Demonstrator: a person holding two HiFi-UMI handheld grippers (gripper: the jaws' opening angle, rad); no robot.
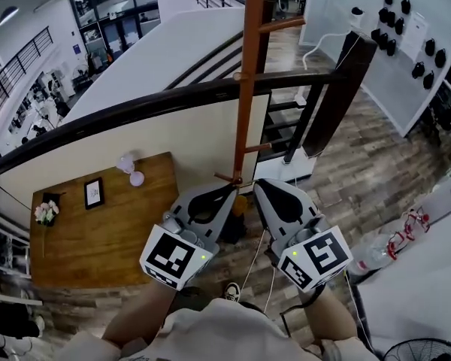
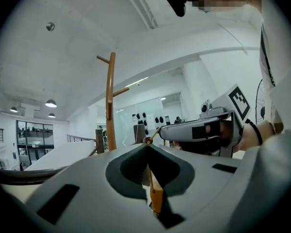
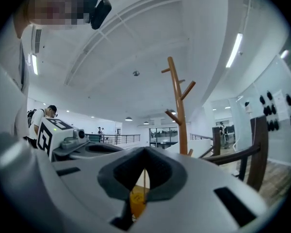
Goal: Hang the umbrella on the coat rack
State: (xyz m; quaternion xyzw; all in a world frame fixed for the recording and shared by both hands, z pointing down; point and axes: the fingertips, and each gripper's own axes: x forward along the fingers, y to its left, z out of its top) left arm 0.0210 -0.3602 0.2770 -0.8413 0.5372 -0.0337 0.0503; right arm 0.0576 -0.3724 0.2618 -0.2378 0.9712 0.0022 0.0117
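The wooden coat rack (image 1: 248, 81) rises straight ahead, one low peg (image 1: 227, 177) just past my fingertips. It also stands ahead in the left gripper view (image 2: 109, 101) and the right gripper view (image 3: 178, 106). My left gripper (image 1: 231, 188) and right gripper (image 1: 259, 184) point at it side by side, both shut. An orange umbrella (image 1: 240, 204) hangs below and between them, mostly hidden. Its orange body shows through the left jaws (image 2: 155, 194) and the right jaws (image 3: 137, 200). A thin yellow strap (image 2: 155, 134) runs from my left gripper (image 2: 148, 147) to the right one's tip. A thin cord shows in my right gripper (image 3: 144, 152).
A black handrail (image 1: 173, 100) crosses in front of me, with a dark post (image 1: 334, 100) at the right. Below lies a wooden table (image 1: 105, 232) with a picture frame (image 1: 94, 192) and flowers (image 1: 45, 213). A white wall panel (image 1: 406, 43) with black items stands at the far right.
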